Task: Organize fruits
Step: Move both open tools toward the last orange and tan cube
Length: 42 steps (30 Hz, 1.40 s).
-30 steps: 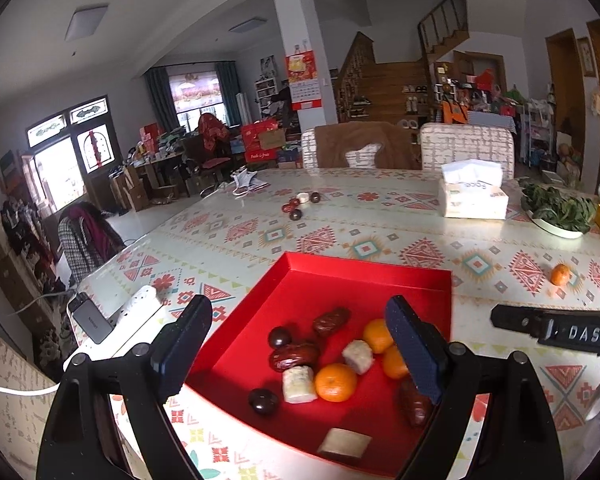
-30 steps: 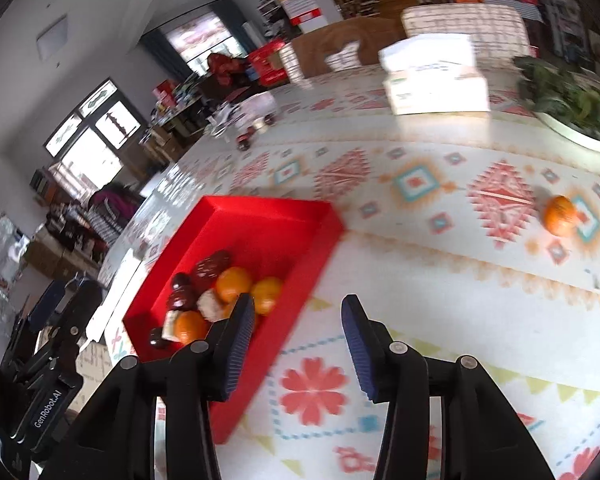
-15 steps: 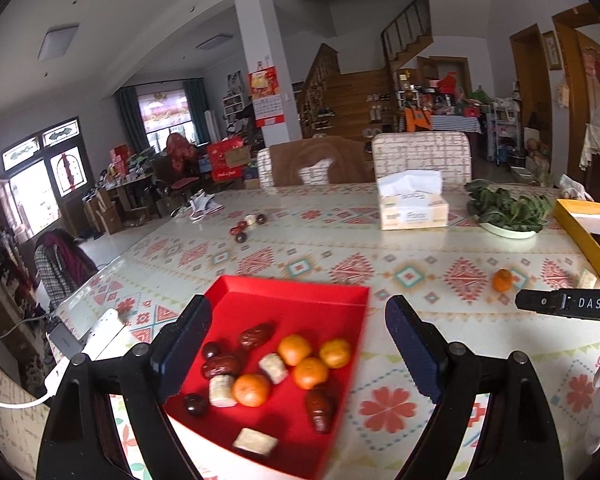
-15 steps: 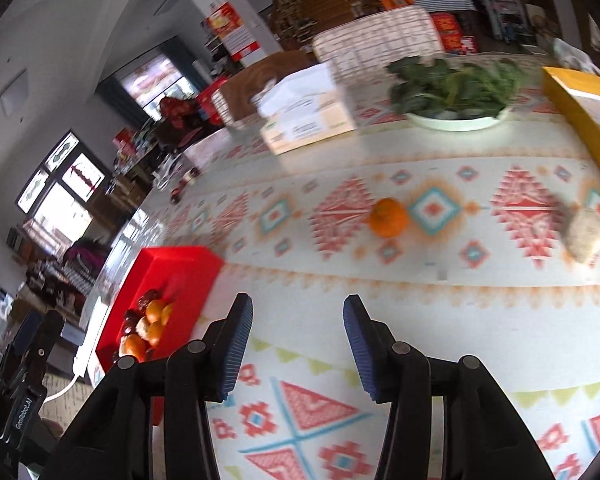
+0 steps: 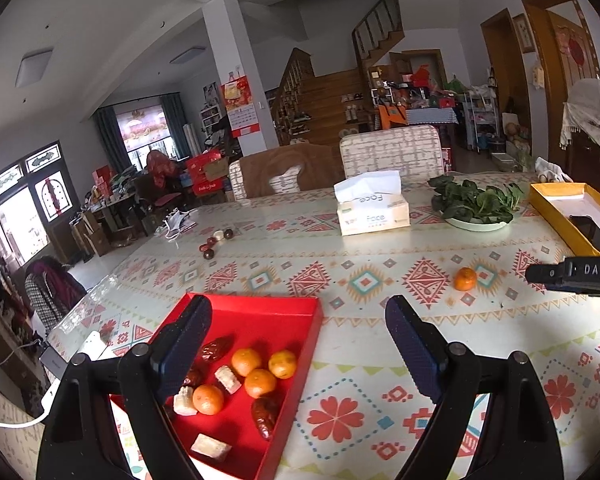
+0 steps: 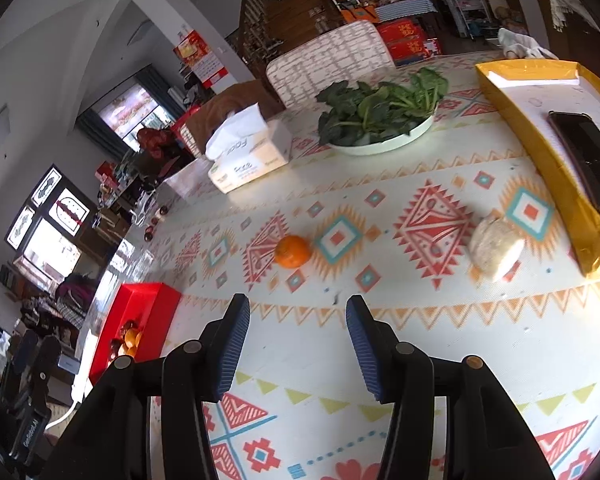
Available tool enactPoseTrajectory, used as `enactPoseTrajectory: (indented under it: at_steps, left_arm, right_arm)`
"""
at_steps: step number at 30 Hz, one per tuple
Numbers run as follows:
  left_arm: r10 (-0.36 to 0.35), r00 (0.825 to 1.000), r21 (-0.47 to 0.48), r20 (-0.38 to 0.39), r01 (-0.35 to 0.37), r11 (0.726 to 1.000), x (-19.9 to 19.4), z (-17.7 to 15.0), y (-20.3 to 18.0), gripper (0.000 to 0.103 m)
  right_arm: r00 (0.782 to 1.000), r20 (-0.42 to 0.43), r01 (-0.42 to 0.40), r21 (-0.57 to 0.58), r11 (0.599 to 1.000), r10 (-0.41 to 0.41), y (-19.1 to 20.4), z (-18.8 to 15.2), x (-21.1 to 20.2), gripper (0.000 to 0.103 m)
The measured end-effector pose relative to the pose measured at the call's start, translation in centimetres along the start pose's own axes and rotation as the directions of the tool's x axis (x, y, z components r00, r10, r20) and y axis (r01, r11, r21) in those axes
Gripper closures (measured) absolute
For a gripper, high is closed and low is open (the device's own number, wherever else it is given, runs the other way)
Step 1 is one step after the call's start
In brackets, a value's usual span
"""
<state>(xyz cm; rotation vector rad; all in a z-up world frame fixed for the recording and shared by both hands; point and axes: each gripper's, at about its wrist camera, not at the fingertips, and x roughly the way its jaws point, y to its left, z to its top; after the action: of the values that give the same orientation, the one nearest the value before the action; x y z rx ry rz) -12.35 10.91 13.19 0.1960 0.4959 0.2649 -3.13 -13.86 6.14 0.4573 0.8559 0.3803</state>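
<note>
Both the left gripper [image 5: 298, 354] and right gripper [image 6: 298, 354] gape, empty; tangerine [image 6: 293, 251] lies beyond.

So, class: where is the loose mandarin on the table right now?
The mandarin lies alone on the patterned tablecloth, ahead of the open right gripper, between the red tray and the pale wrapped cake.

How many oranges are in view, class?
5: four oranges in the red tray, one orange loose on the table; others may be hidden.
</note>
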Motion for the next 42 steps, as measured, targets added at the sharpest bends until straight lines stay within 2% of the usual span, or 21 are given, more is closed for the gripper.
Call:
enactPoseTrajectory:
  at_steps: [11,15,17,19,22,25,26,28,30,33,34,36,39,41,42]
  left_arm:
    - [-0.014,1.0,0.037,-0.025,0.015,0.999,1.3,0.3,-2.1,0.014]
    - [-0.02,0.999,0.049,-0.043,0.022,0.999,2.2,0.3,-2.8,0.014]
    - [-0.043,0.997,0.049,-0.065,0.047,0.998,3.1,0.4,-3.1,0.014]
    - [-0.097,0.99,0.029,-0.102,0.101,0.994,4.5,0.7,-3.2,0.014]
    - [-0.201,0.964,-0.039,-0.173,0.197,0.98,7.4,1.5,-3.4,0.014]
    - [-0.327,0.916,-0.128,-0.233,0.304,0.944,10.5,2.1,-4.0,0.014]
    - [-0.354,0.9,-0.146,-0.255,0.326,0.934,11.6,2.3,-4.5,0.014]
    - [-0.382,0.88,-0.151,-0.283,0.352,0.924,13.3,2.3,-5.7,0.014]
    - [-0.42,0.852,-0.159,-0.314,0.389,0.907,14.6,2.3,-6.9,0.014]
    - [-0.507,0.791,-0.217,-0.342,0.458,0.862,16.4,2.2,-8.2,0.014]
    - [-0.518,0.78,-0.227,-0.35,0.466,0.855,16.9,2.2,-8.6,0.014]
    - [-0.529,0.768,-0.227,-0.36,0.478,0.848,17.8,2.4,-9.5,0.014]
    - [-0.527,0.764,-0.187,-0.372,0.494,0.849,18.8,2.4,-11.4,0.014]
    - [-0.542,0.748,-0.166,-0.383,0.521,0.837,19.1,2.3,-12.6,0.014]
    - [-0.544,0.743,-0.15,-0.389,0.532,0.833,19.3,2.1,-13.4,0.014]
  right_arm:
    - [0.999,0.042,-0.003,0.037,0.999,0.001,-1.9,2.3,-0.6,0.046]
    - [0.999,0.051,-0.007,0.072,0.997,0.003,-3.5,2.6,-0.3,0.042]
    - [0.999,0.043,-0.004,0.088,0.996,0.0,-4.3,2.7,0.1,0.042]
    - [0.999,0.039,0.011,0.095,0.995,-0.014,-5.0,2.8,0.4,0.042]
    - [0.998,0.044,0.042,0.088,0.995,-0.046,-5.7,3.0,0.4,0.042]
    - [0.995,0.061,0.07,0.078,0.994,-0.075,-6.1,3.1,-0.2,0.042]
    - [0.994,0.065,0.083,0.076,0.994,-0.088,-6.4,3.1,-0.3,0.042]
    - [0.991,0.074,0.108,0.094,0.99,-0.115,-7.1,3.3,-0.7,0.042]
    - [0.994,0.078,0.072,0.134,0.988,-0.083,-8.1,3.5,-1.2,0.042]
    - [0.994,0.105,0.013,0.176,0.984,-0.032,-9.1,3.9,-2.8,0.042]
    - [0.993,0.109,0.017,0.173,0.985,-0.036,-9.1,4.0,-3.1,0.042]
    - [0.992,0.1,0.064,0.149,0.987,-0.08,-9.0,4.2,-3.4,0.042]
    - [0.985,0.072,0.146,0.109,0.983,-0.154,-8.4,4.0,-2.3,0.042]
    - [0.98,0.044,0.19,0.088,0.978,-0.194,-8.3,3.8,-1.3,0.042]
    - [0.971,0.061,0.228,0.067,0.971,-0.232,-8.1,3.7,-1.1,0.041]
